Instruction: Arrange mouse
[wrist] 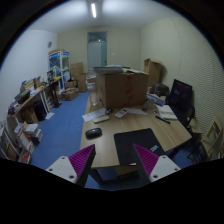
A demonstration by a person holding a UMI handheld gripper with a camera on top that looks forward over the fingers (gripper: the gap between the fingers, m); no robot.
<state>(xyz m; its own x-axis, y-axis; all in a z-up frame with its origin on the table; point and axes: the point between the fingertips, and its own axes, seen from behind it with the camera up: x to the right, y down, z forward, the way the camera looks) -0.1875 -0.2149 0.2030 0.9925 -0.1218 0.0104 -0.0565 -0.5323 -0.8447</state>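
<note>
A dark mouse (93, 132) lies on the wooden table (100, 145), to the left of a black mouse mat (131, 146) and well ahead of my left finger. My gripper (113, 160) is held high above the near edge of the table. Its two fingers with magenta pads (84, 160) stand wide apart with nothing between them. The mat lies just beyond and between the fingers.
Papers and small items (100, 117) lie at the table's far end. A large cardboard box (124, 88) stands behind the table. A black chair and monitor (180, 98) are at the right. Cluttered shelves (25, 110) line the left wall, with blue floor (60, 135) between.
</note>
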